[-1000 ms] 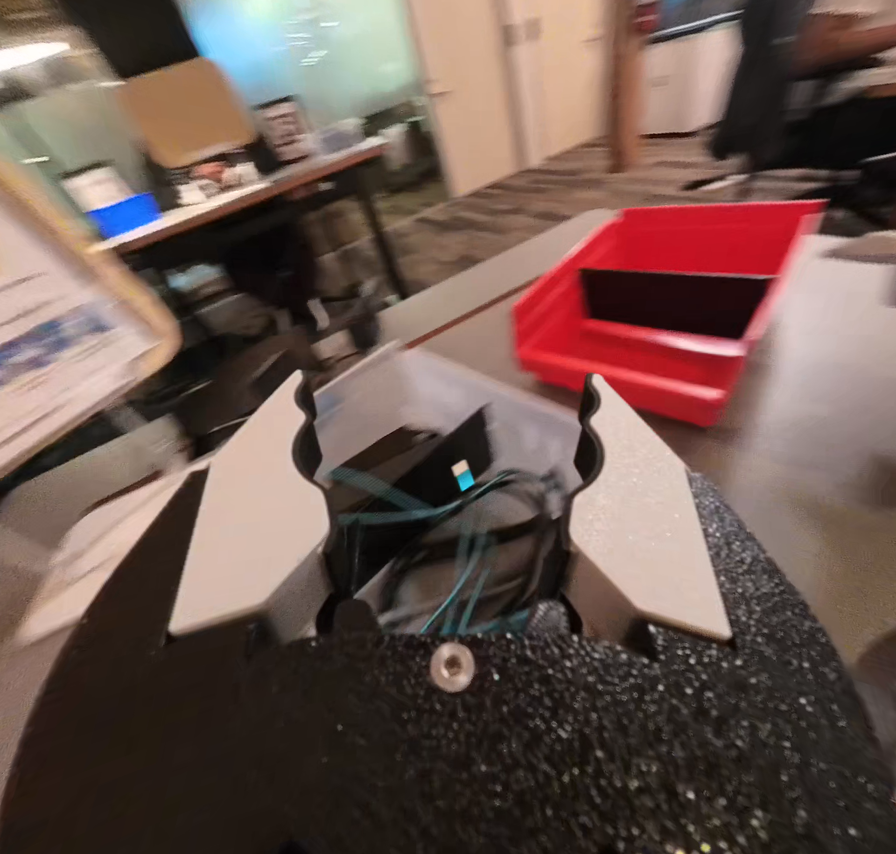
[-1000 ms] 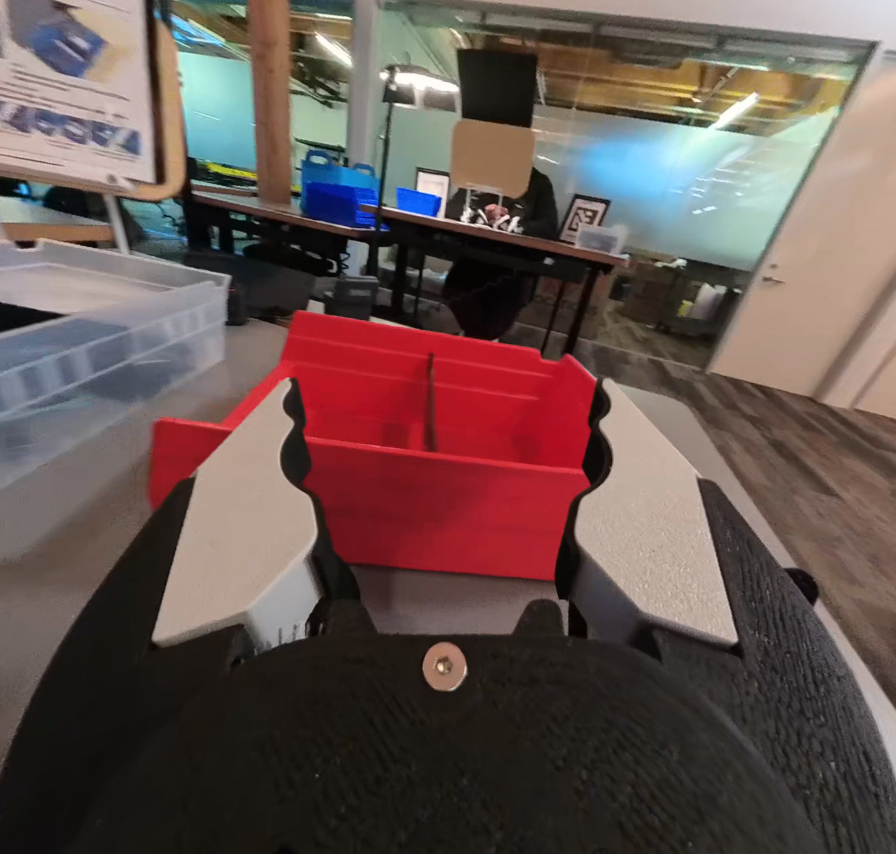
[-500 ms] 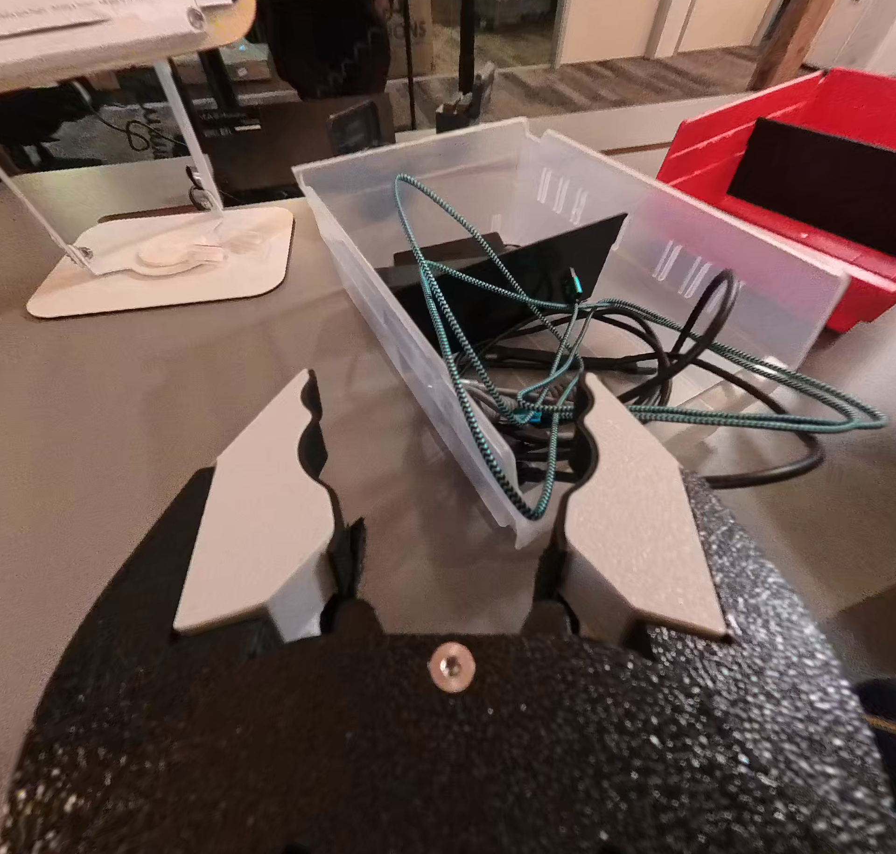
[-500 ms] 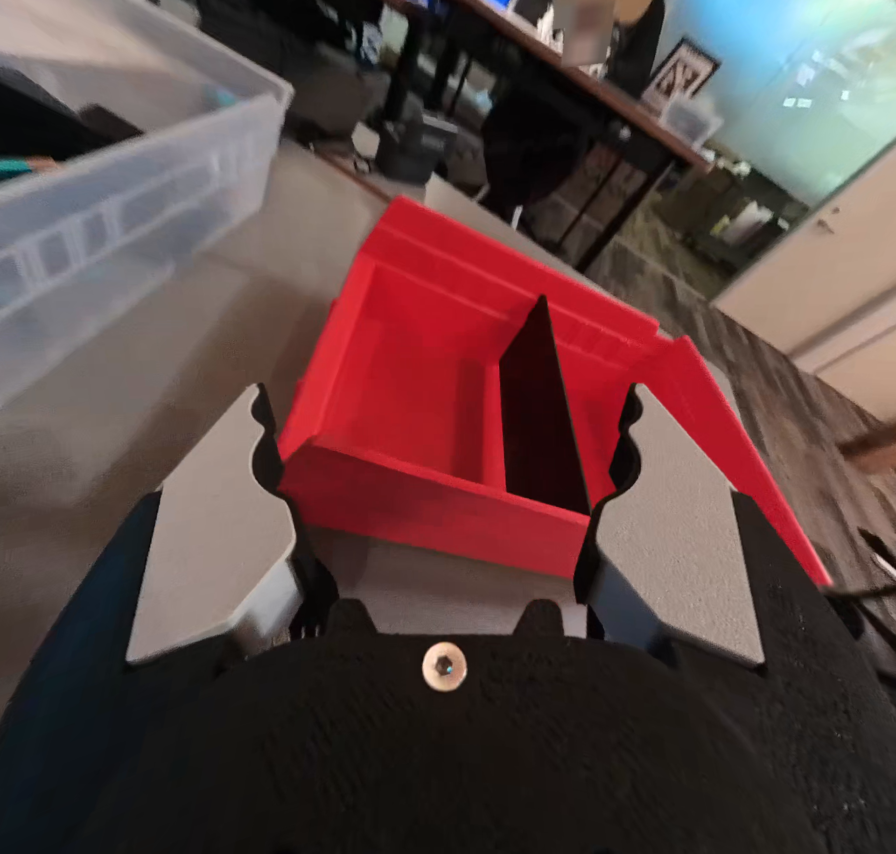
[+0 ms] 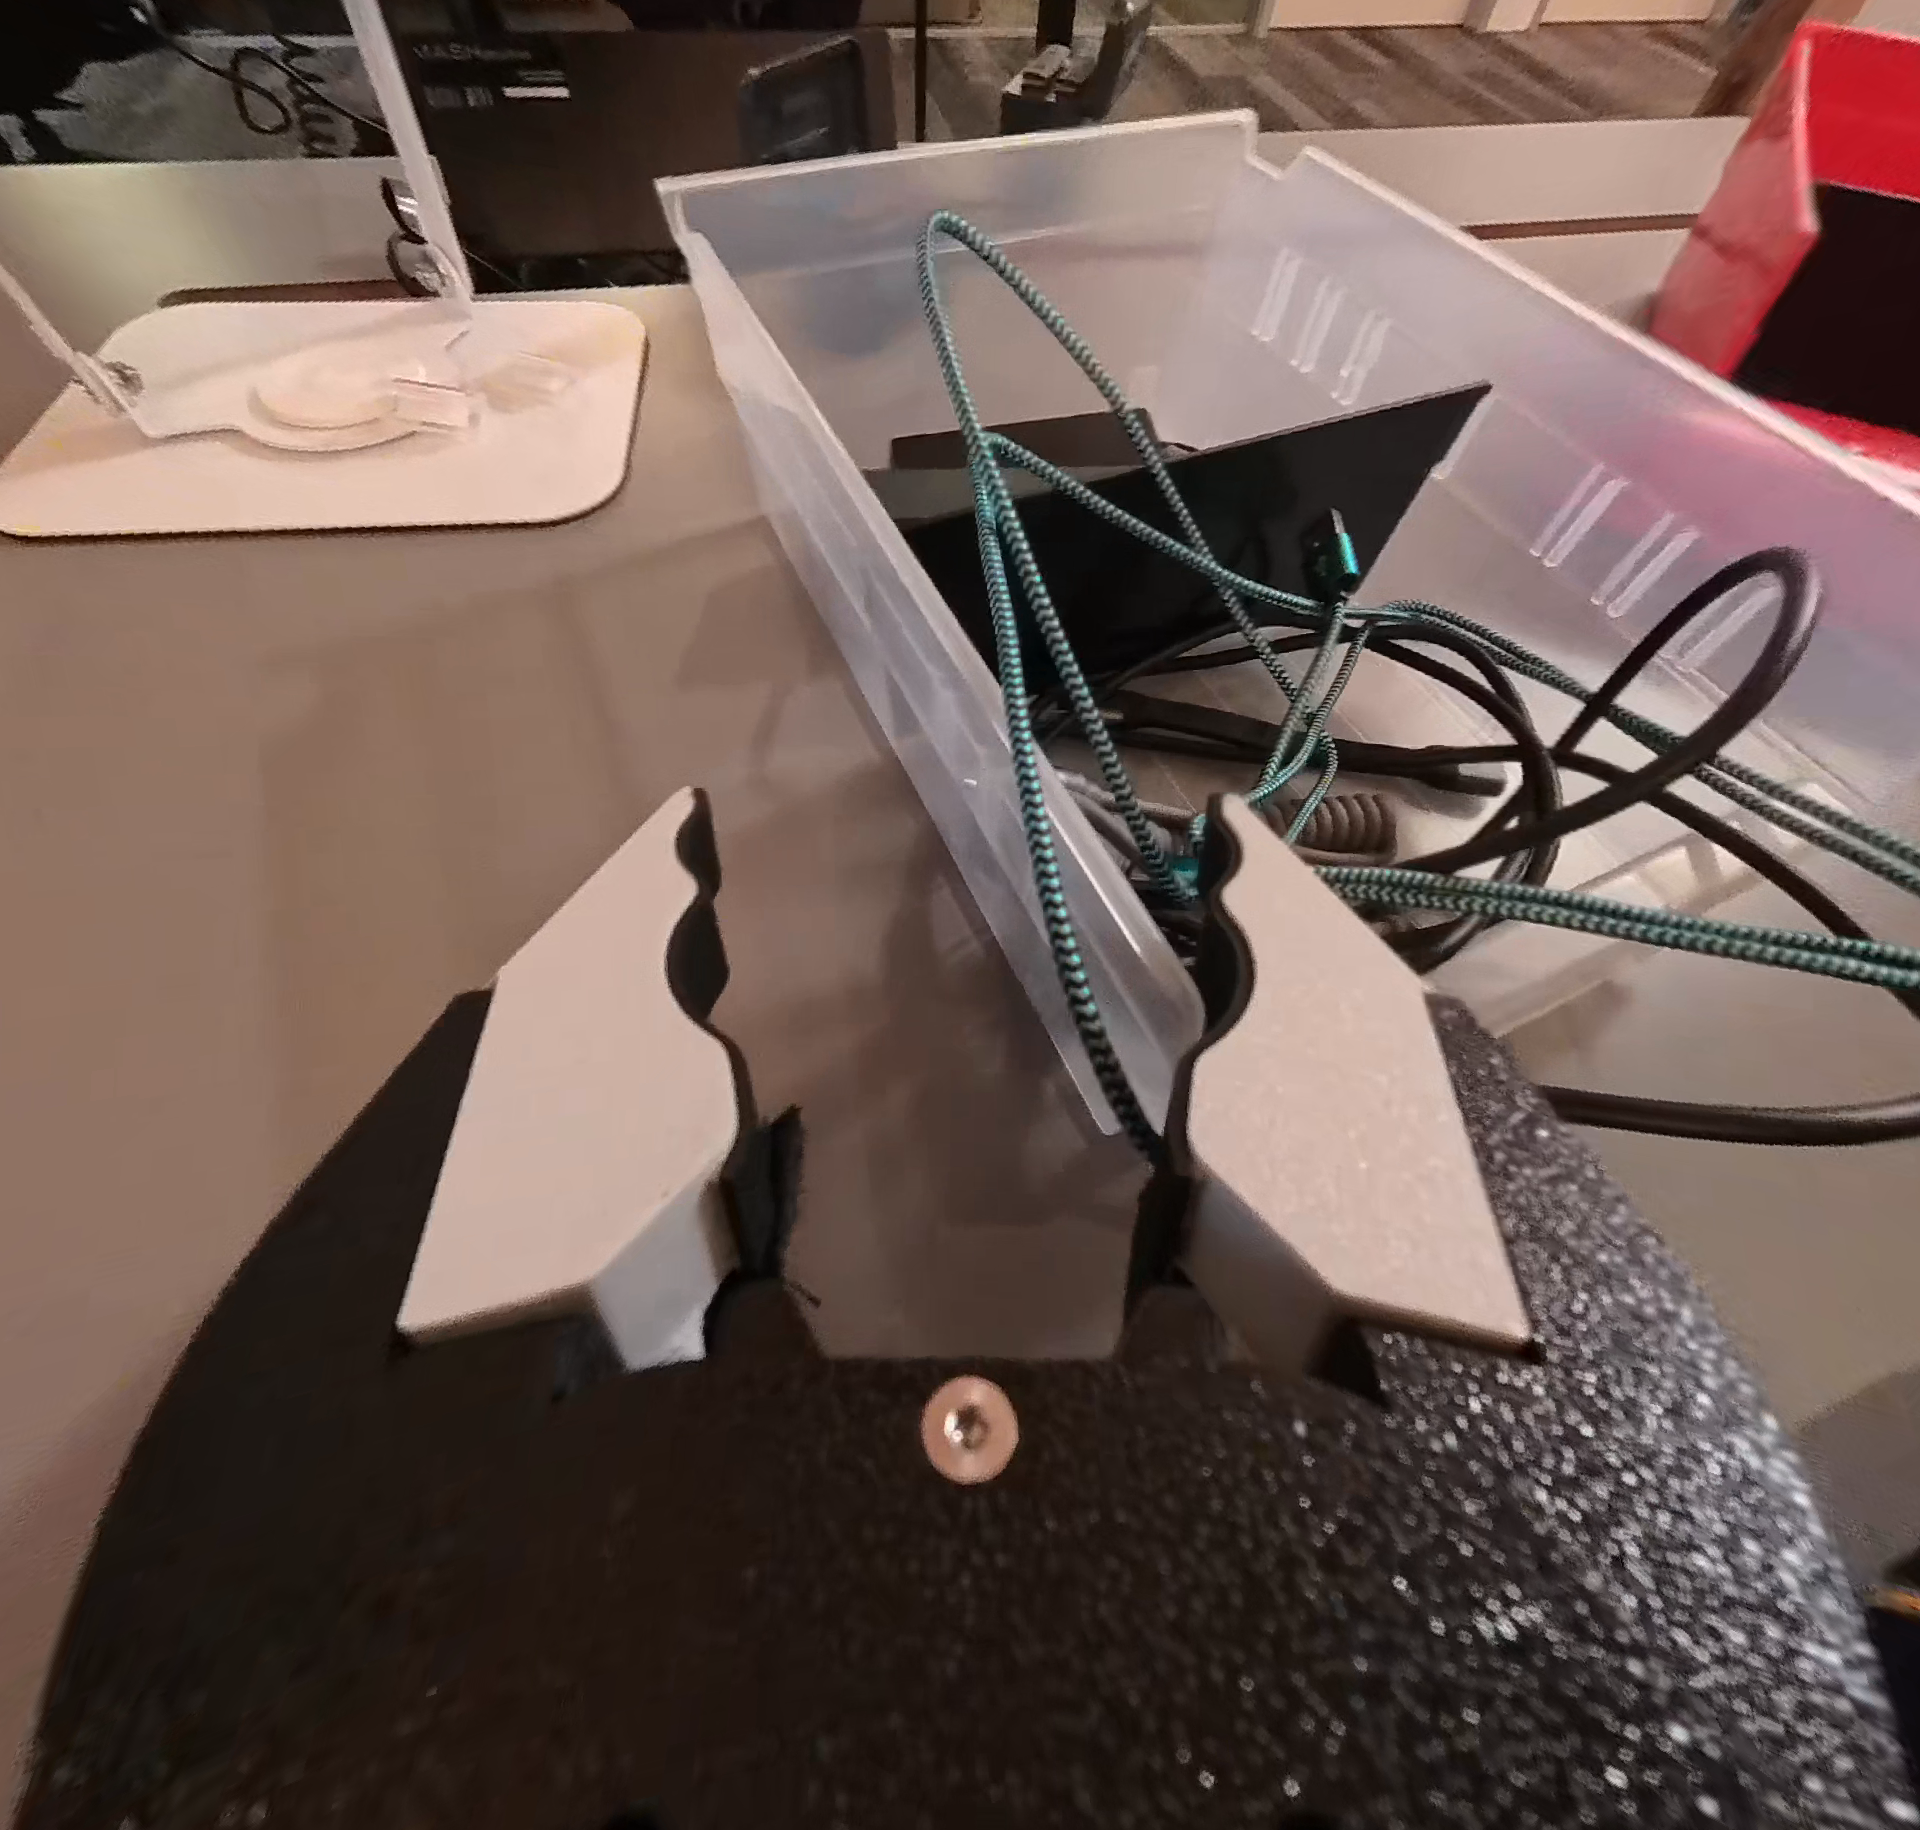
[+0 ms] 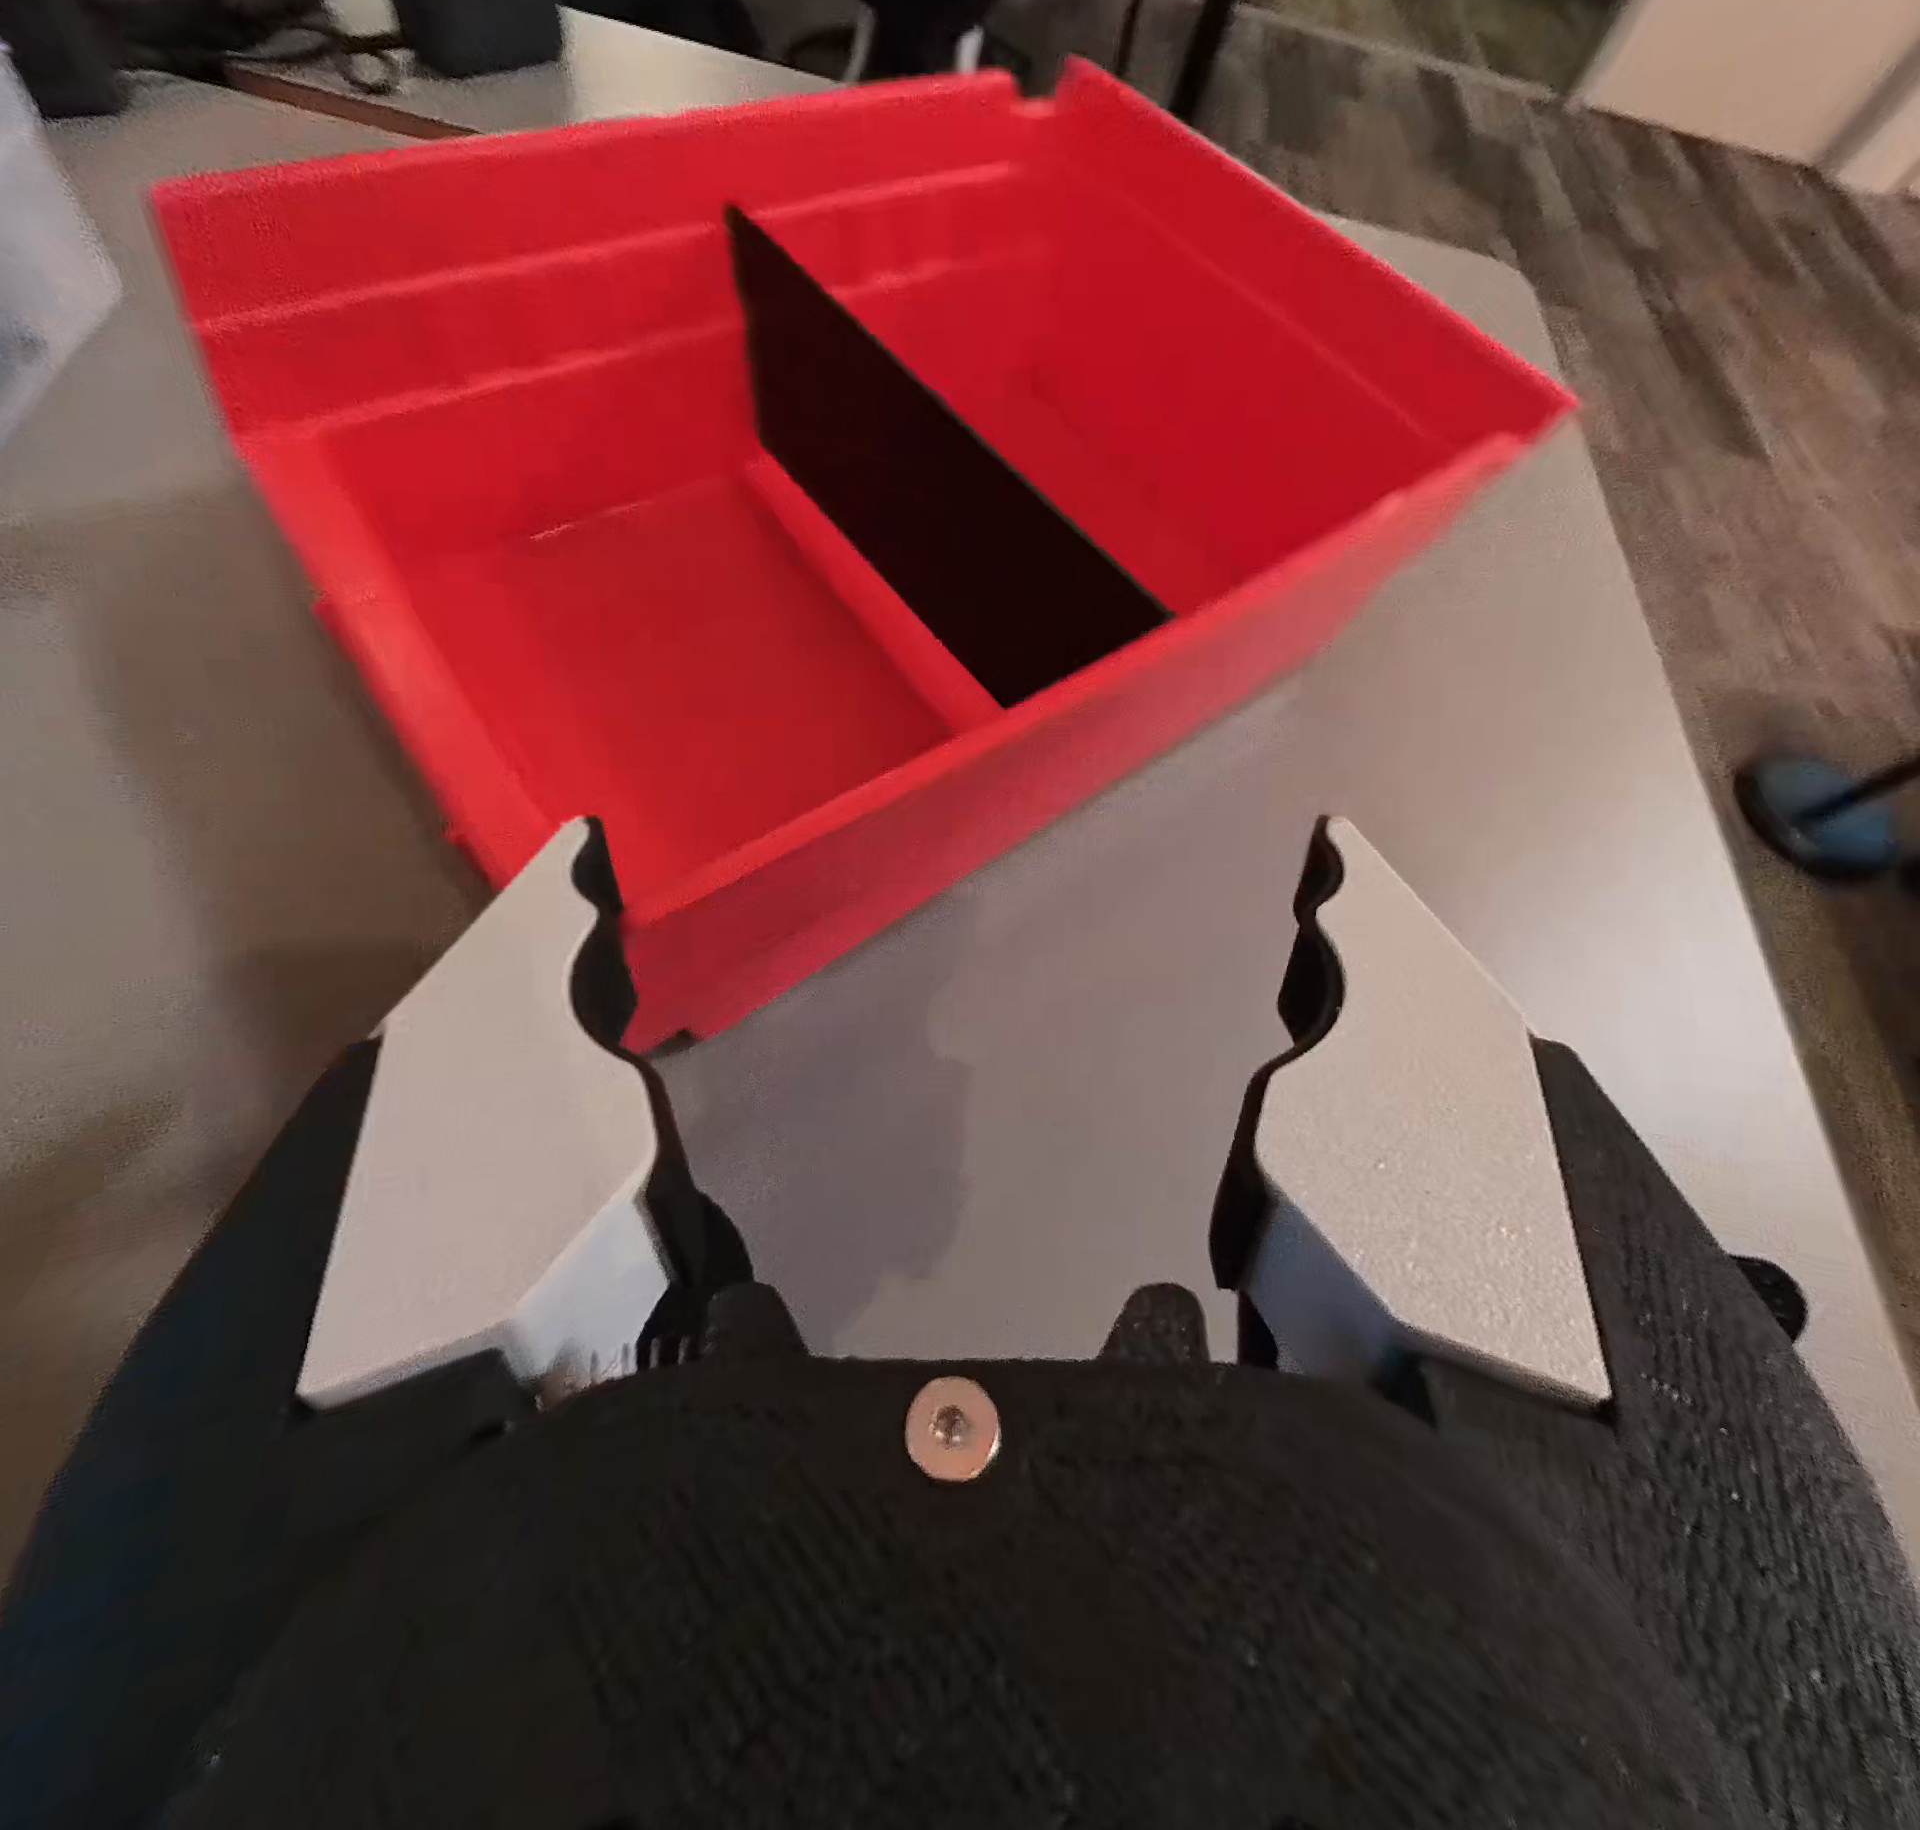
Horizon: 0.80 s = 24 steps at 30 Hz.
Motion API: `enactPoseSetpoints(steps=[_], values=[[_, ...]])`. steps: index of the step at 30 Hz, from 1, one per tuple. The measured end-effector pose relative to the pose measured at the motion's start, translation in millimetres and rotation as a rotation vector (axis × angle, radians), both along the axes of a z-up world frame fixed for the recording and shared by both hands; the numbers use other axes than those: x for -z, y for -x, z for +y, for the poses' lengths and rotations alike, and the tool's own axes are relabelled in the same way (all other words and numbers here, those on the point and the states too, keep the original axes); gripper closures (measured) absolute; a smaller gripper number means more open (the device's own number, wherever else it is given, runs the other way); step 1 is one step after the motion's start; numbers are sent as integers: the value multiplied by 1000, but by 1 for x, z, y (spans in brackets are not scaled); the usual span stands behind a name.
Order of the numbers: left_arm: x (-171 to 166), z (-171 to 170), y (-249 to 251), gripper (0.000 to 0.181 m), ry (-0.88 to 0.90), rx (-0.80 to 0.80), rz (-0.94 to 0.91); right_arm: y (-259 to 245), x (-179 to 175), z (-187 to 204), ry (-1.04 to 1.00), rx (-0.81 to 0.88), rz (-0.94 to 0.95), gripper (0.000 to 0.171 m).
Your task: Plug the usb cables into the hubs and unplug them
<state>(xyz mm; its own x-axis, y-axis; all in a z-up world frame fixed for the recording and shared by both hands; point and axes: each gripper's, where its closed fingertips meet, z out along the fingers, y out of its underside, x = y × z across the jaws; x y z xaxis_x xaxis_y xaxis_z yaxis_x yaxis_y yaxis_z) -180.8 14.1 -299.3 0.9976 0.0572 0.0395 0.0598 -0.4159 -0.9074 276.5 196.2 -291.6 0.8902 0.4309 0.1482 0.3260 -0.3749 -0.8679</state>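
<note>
In the left wrist view a clear plastic bin (image 5: 1039, 170) lies on the grey table, holding a tangle of teal braided cables (image 5: 997, 575) and black cables (image 5: 1787, 627); some spill over its front edge. A teal plug (image 5: 1335, 567) sticks up beside a black divider (image 5: 1195, 523). I cannot make out a hub. My left gripper (image 5: 961, 824) is open and empty, over the bin's near left corner. My right gripper (image 6: 961, 835) is open and empty, above the table just in front of an empty red bin (image 6: 727, 523) with a black divider (image 6: 914, 471).
A white stand base (image 5: 312, 419) with a clear post sits left of the clear bin. The red bin's corner (image 5: 1766, 211) shows at the right of the left wrist view. The table's right edge (image 6: 1662, 637) drops to carpet, where a shoe (image 6: 1818, 824) shows. Between my left fingertips and the teal plug (image 5: 1335, 567) there is roughly 12 cm.
Both views have tilted down toward the table. The left gripper has swung onto the clear bin and come closer to it. The right gripper now looks down into the red bin.
</note>
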Motion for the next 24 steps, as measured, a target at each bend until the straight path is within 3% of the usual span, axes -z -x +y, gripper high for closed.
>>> enactPoseSetpoints(steps=[5,10,15,24], values=[[-5,-4,24,118,-23,-89,38,-24,5,12,42,64,46,77],[-4,0,19,170,-16,-9,-3,-24,12,20,82,20,27,146],[-5,-13,44,178,8,-101,118,-55,13,28,80,77,-62,165],[-9,-65,97,179,-59,-287,74,-97,14,-2,143,37,-60,167]])
